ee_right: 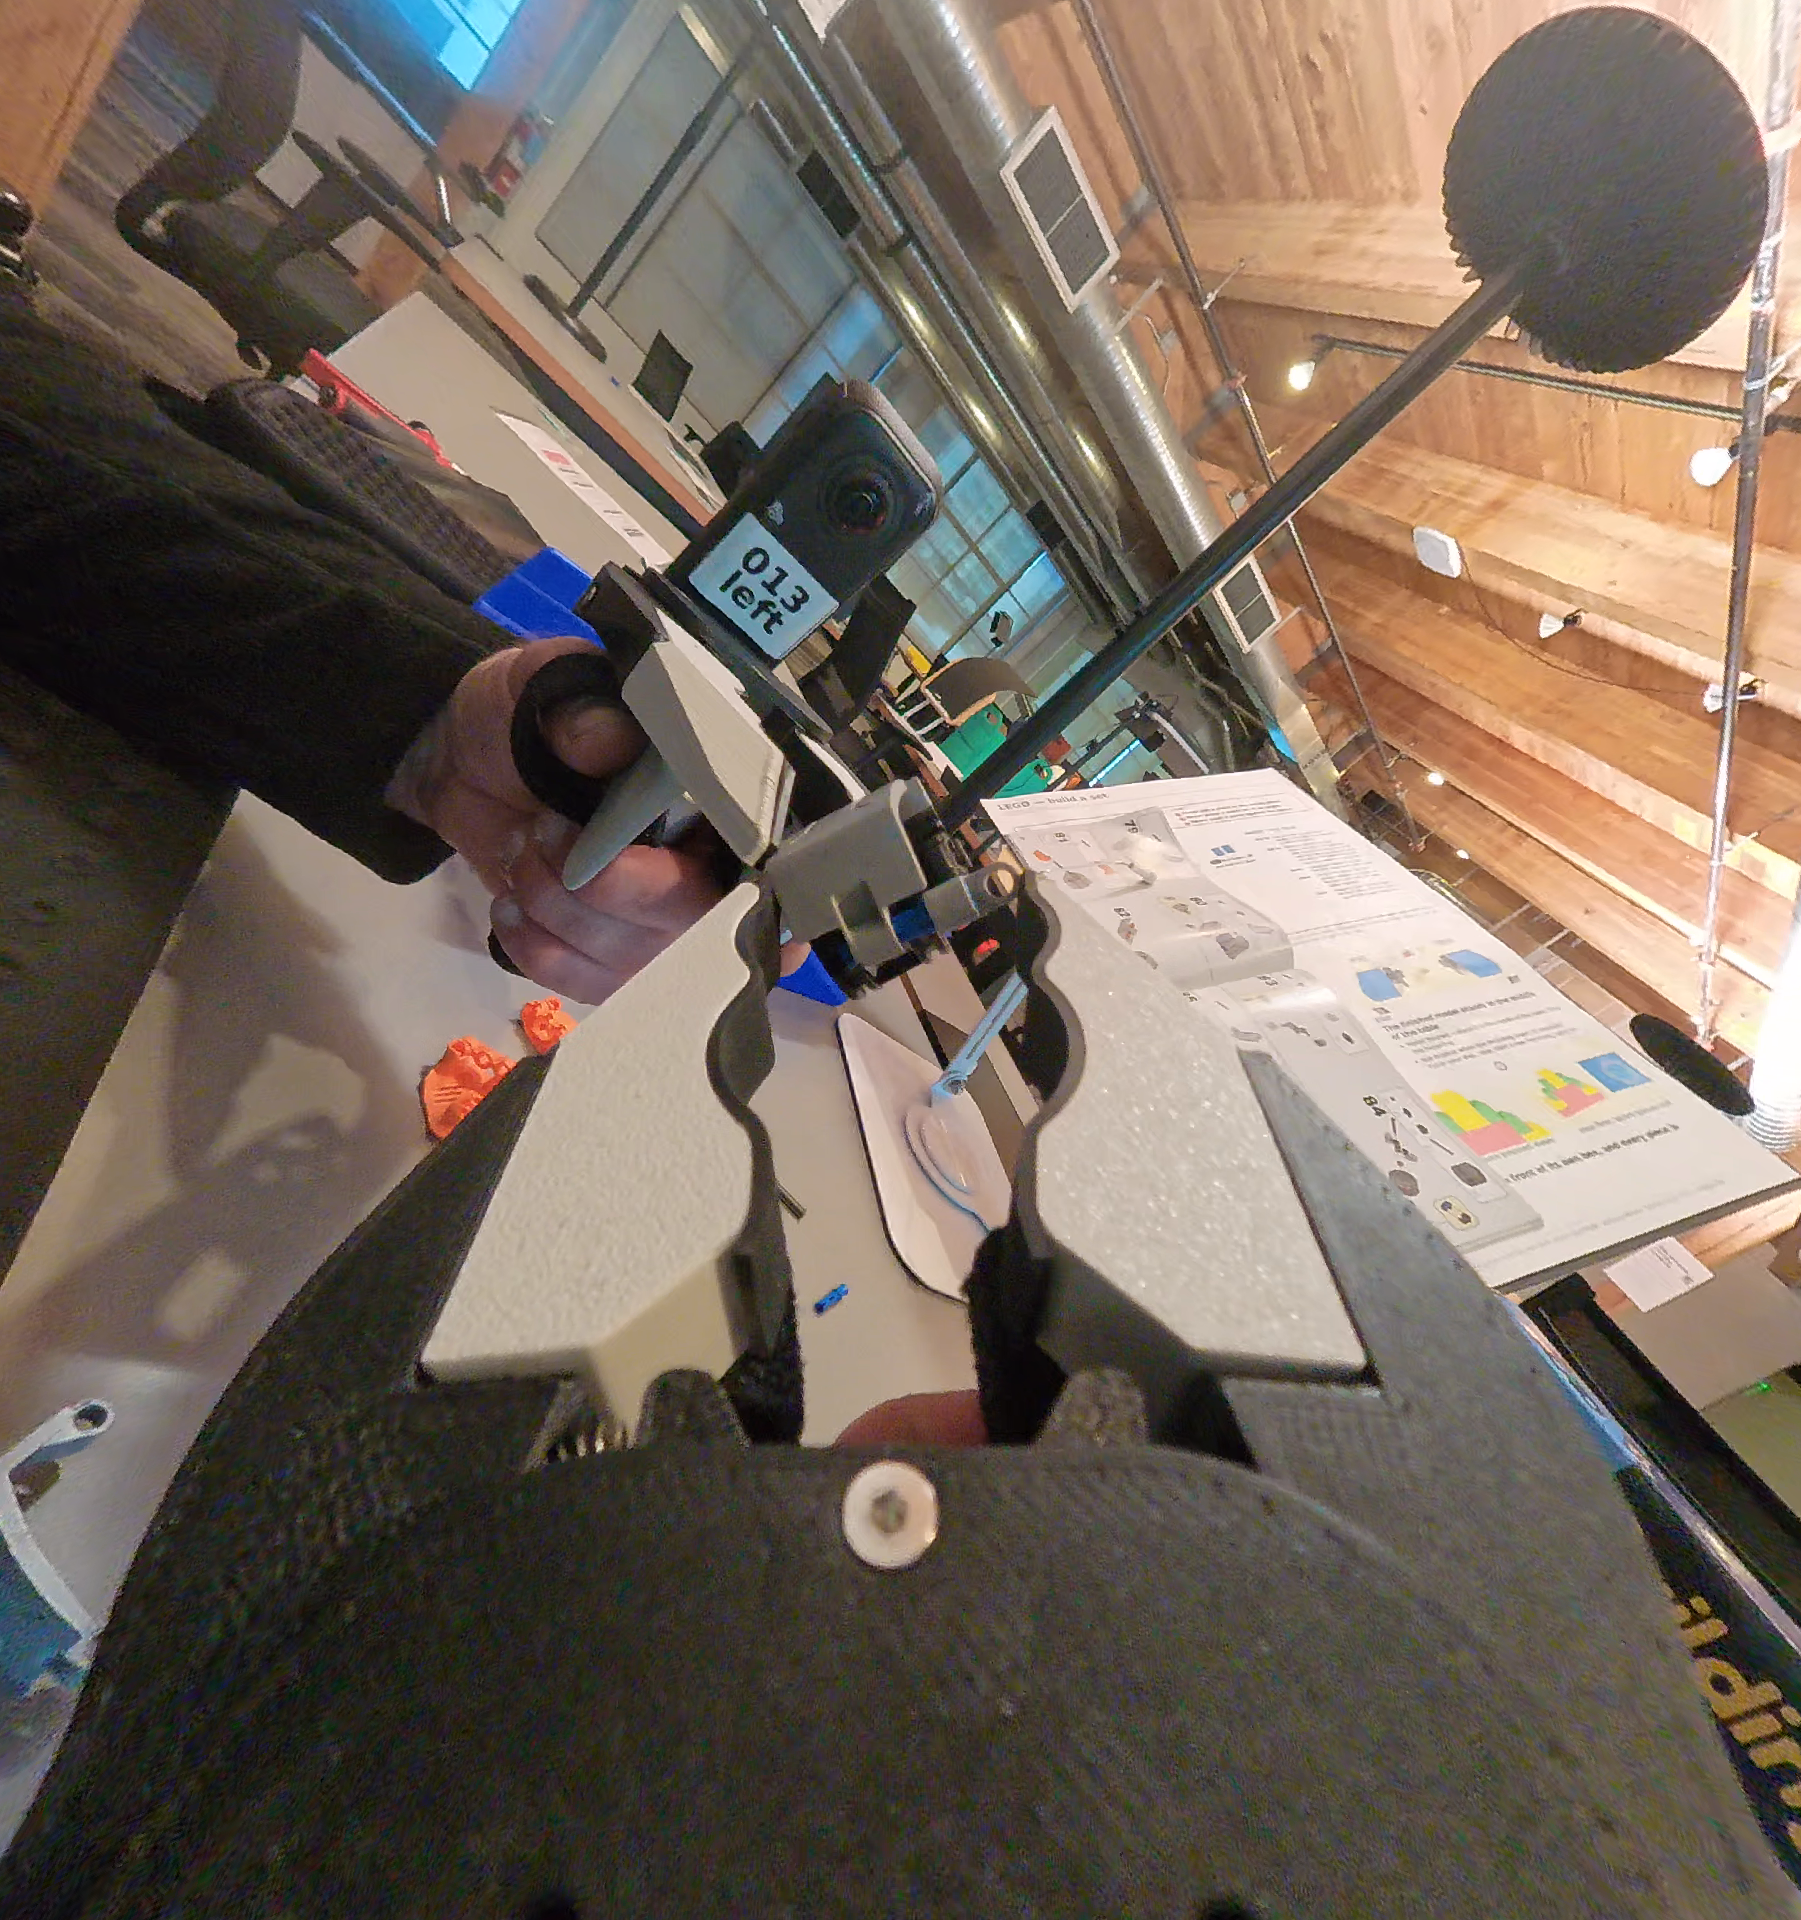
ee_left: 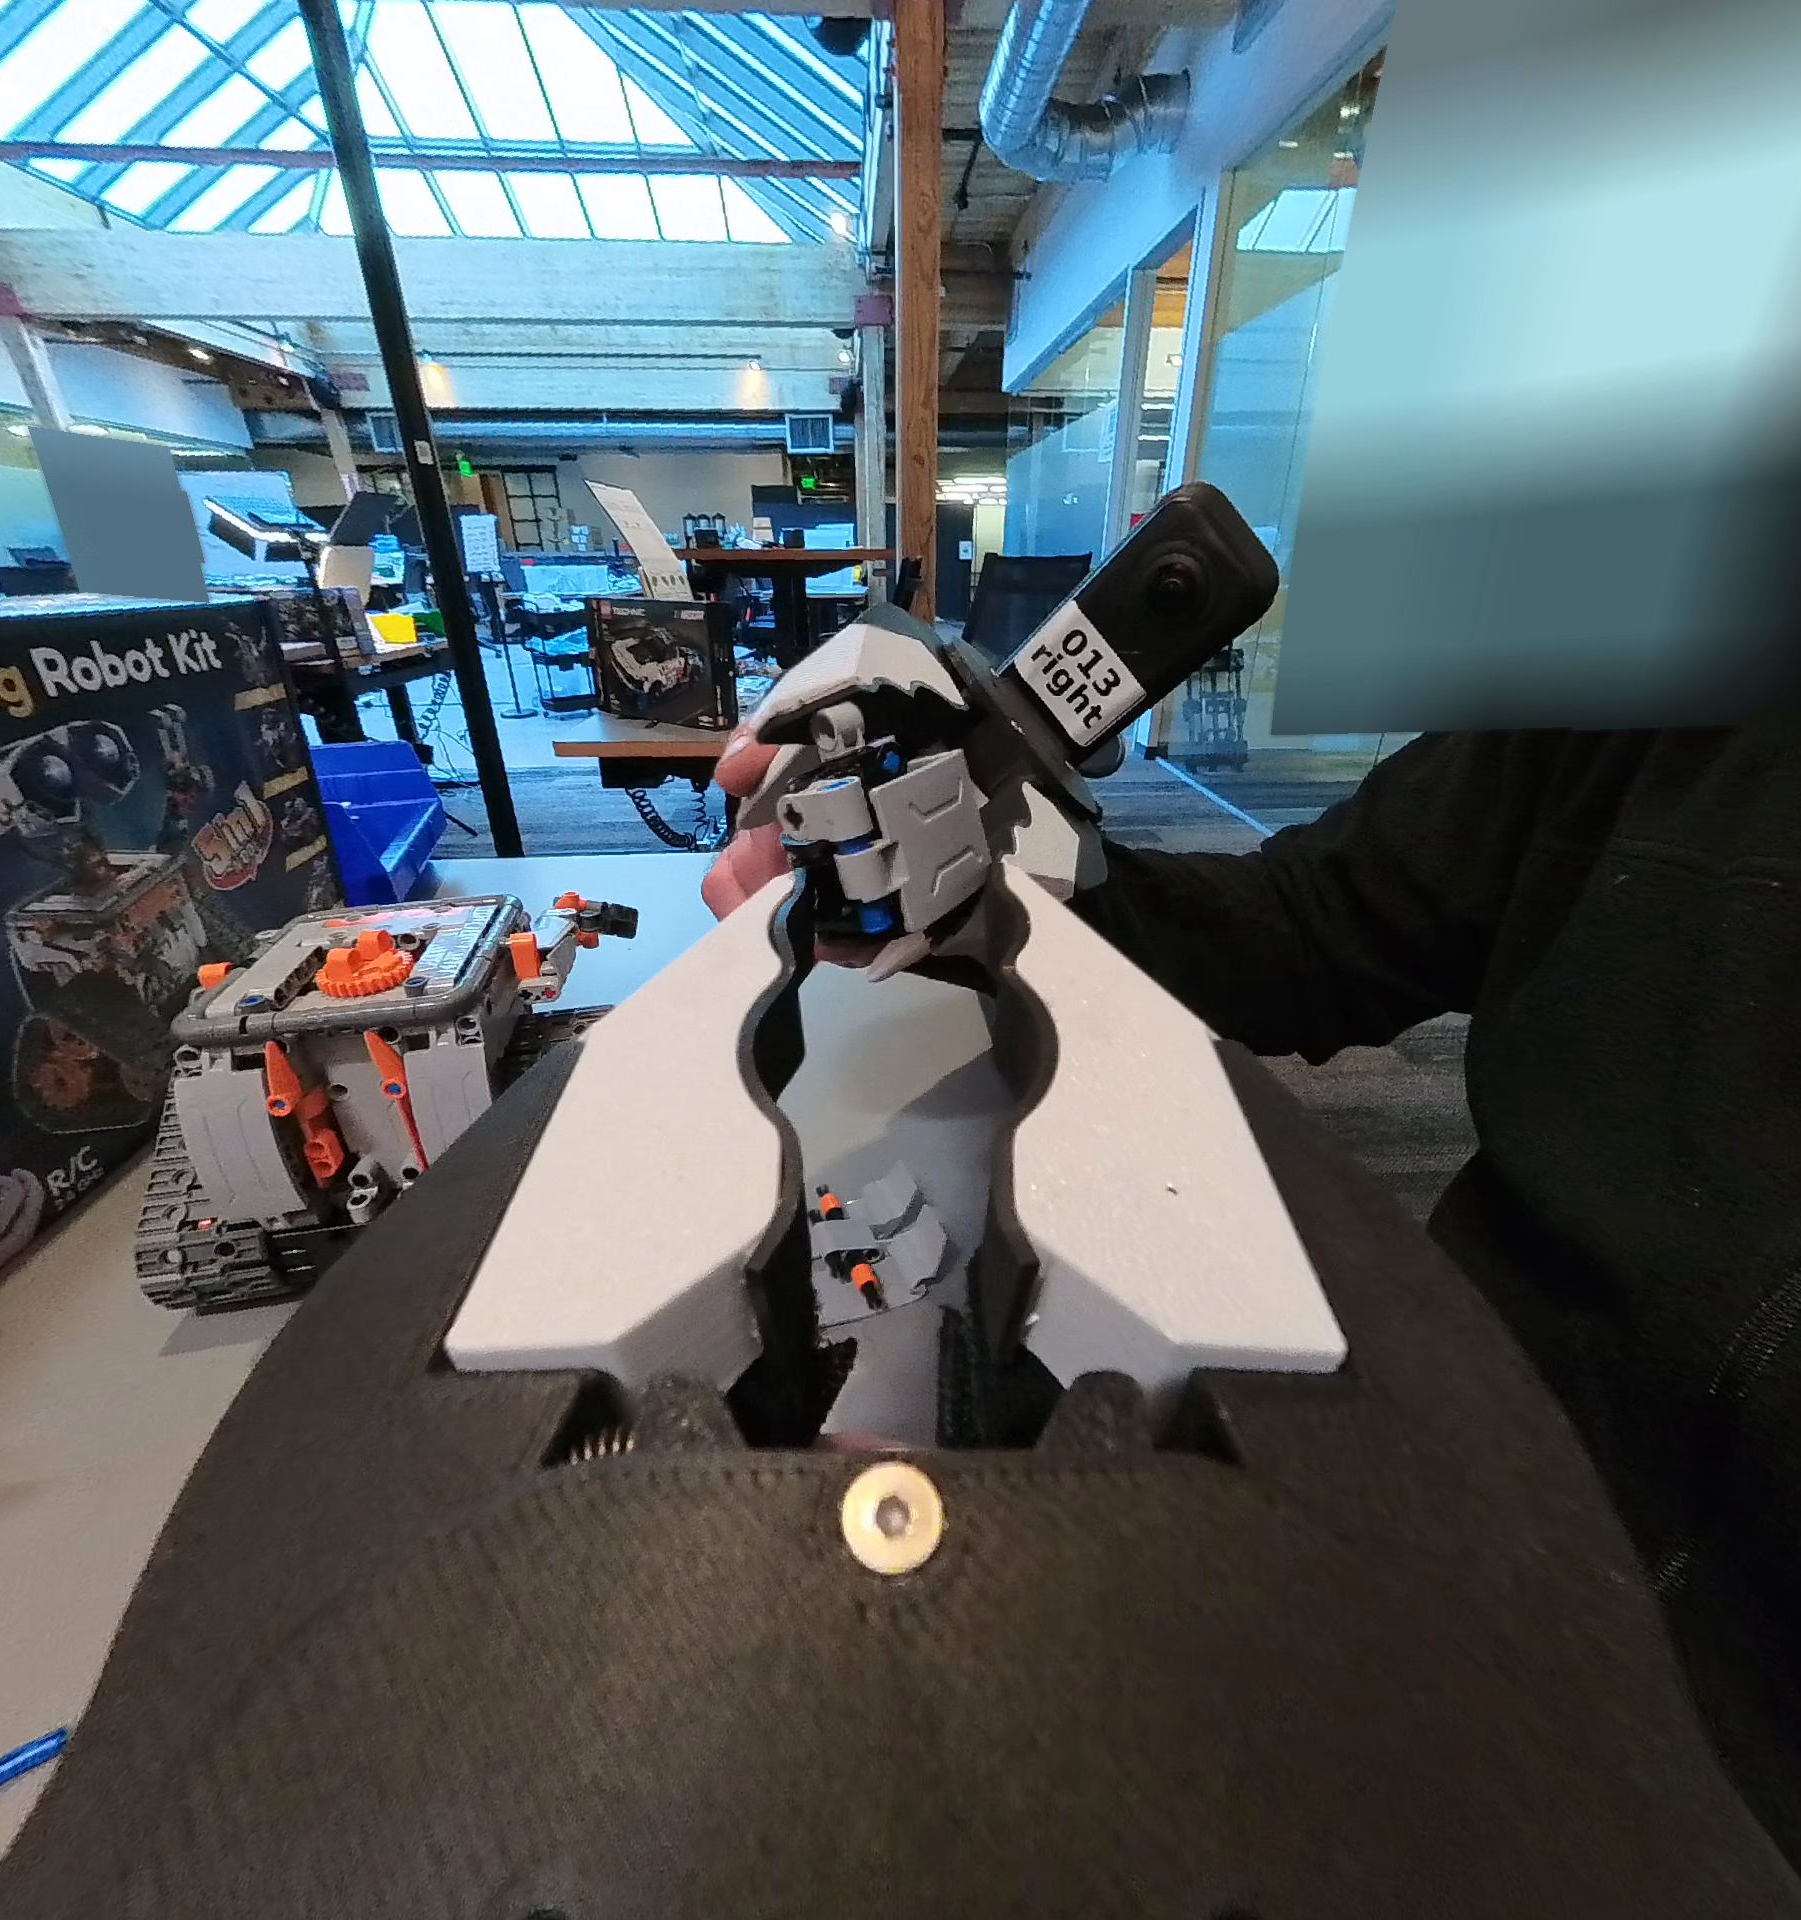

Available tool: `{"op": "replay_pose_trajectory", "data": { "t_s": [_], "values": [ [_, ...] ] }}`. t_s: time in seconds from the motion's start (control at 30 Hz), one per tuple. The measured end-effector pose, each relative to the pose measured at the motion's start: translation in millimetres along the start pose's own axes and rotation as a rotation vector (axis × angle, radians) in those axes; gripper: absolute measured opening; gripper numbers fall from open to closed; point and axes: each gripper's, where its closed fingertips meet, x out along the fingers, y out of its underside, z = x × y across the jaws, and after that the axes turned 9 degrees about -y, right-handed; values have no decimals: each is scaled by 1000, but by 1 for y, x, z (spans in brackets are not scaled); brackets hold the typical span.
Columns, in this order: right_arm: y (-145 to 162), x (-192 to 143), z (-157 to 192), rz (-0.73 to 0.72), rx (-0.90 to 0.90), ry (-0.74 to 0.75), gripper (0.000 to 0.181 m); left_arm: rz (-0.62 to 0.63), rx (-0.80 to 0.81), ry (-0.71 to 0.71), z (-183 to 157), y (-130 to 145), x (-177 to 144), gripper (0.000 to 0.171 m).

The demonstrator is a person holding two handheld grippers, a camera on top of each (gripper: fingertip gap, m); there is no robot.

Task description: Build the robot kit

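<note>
One pale tabletop (ee_left: 54,1455) carries everything. One large printed box (ee_left: 96,831) showing a robot stands at its left edge, cut off by the frame. One instruction sheet (ee_right: 1395,1018) with coloured diagrams lies at the edge seen in the right wrist view. One tracked brick robot model (ee_left: 335,1070), grey with orange parts, sits just in front of the box, its right side hidden behind the left gripper's body. One blue bin (ee_left: 376,821) stands behind the model, only partly seen. There are two grippers, each held by a dark-sleeved person whose head is blurred out. The right gripper (ee_right: 896,909) has its fingers clamped on the one small brick assembly (ee_left: 875,831), grey with blue pins, raised well above the tabletop. The left gripper (ee_left: 901,894) has its fingers apart with the tips on either side of the same assembly. Whether they press it I cannot tell. One loose grey piece (ee_left: 875,1236) with orange pins lies on the tabletop, partly hidden between the left fingers. Two orange pieces (ee_right: 460,1081) lie near the left hand (ee_right: 563,894), too blurred to identify. One tiny blue pin (ee_right: 831,1297) lies alone on the tabletop.
</note>
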Motion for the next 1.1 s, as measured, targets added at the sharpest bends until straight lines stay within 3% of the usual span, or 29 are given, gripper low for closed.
{"op": "replay_pose_trajectory", "data": {
  "t_s": [0.4,0.8,1.1],
  "values": [
    [2,0,-7,-5,15,42,43,-20,-6,-33,5,-3,0,31],
    [17,0,-18,85,-57,145,43,-28,36,-186,21,-6,3,54],
    [26,7,-13,135,-110,156,43,8,59,-278,34,4,7,42]
  ]
}}
